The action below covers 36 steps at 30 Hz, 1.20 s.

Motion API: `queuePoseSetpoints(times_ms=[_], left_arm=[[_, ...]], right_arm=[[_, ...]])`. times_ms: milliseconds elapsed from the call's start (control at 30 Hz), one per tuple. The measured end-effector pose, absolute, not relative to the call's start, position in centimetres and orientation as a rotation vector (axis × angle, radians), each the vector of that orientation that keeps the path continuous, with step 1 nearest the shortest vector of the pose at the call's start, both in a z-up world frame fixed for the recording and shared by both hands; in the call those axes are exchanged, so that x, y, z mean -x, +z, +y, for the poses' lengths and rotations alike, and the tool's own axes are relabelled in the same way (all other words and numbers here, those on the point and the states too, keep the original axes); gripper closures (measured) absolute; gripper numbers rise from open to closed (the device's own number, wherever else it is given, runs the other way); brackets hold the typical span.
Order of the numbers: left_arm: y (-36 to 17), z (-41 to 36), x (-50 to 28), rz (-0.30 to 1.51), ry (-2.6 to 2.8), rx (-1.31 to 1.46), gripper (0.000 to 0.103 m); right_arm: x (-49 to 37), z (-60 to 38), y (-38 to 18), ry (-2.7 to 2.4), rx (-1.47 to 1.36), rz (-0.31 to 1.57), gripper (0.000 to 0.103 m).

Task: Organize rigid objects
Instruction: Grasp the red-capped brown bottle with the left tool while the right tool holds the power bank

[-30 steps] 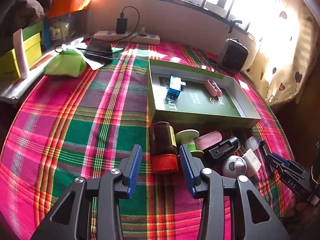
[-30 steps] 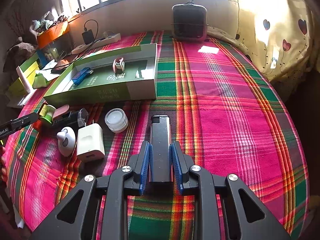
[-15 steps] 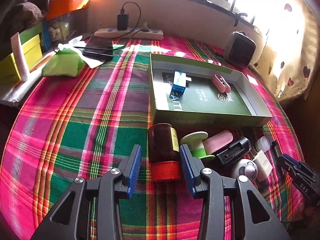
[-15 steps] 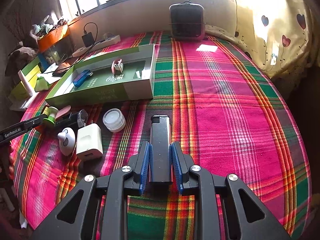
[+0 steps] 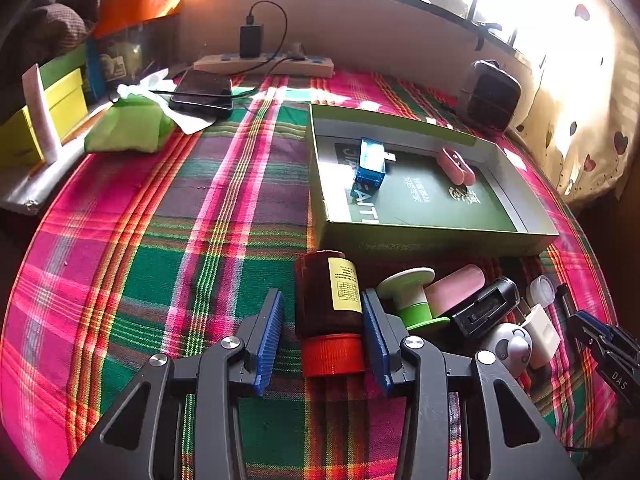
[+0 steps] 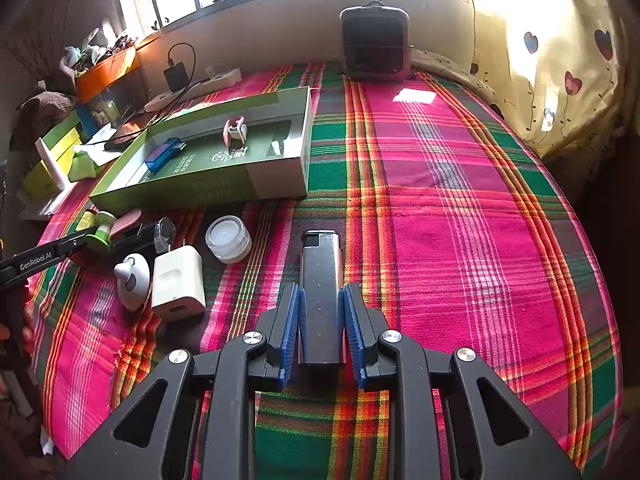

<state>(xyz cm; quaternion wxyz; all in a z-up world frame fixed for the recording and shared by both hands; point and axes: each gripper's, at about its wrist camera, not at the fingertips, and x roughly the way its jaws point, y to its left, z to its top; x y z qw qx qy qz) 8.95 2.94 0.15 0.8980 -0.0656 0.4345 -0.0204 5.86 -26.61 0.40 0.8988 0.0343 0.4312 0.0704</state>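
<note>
My left gripper (image 5: 322, 322) is open, its blue pads on either side of a brown bottle with a red cap (image 5: 328, 308) lying on the plaid cloth; the right pad is close to the bottle, the left stands apart. My right gripper (image 6: 322, 320) is shut on a silver lighter (image 6: 321, 288) and holds it just above the cloth. The open green box (image 5: 420, 236) holds a blue USB device (image 5: 370, 164) and a pink clip (image 5: 456, 166); the box also shows in the right wrist view (image 6: 200, 190).
Beside the bottle lie a green-white spool (image 5: 416, 300), pink eraser (image 5: 454, 286), black case (image 5: 486, 306), white figure (image 6: 132, 280), white charger (image 6: 178, 282) and small clear jar (image 6: 228, 238). A speaker (image 6: 374, 46), power strip (image 5: 264, 65), phone (image 5: 202, 94) and green pouch (image 5: 128, 130) sit farther back.
My left gripper has moved forward so the bottle now lies between its pads. The right gripper keeps its hold on the lighter and has shifted slightly.
</note>
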Motion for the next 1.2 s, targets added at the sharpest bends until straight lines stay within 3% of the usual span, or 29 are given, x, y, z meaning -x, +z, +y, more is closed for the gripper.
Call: queuePoseSetpoints(times_ms=[267, 400, 1200], left_arm=[[0.14, 3.15, -8.84, 0.889, -0.05, 0.153, 0.065], [0.15, 3.23, -8.71, 0.884, -0.037, 0.147, 0.072], [0.2, 3.42, -8.57, 0.877, -0.042, 0.15, 0.072]], right_arm=[[-5.87, -26.59, 0.42, 0.144, -0.069, 0.893, 0.079], [-5.89, -26.59, 0.4, 0.142, -0.065, 0.894, 0.079], [-5.89, -26.45, 0.44, 0.136, -0.057, 0.895, 0.079]])
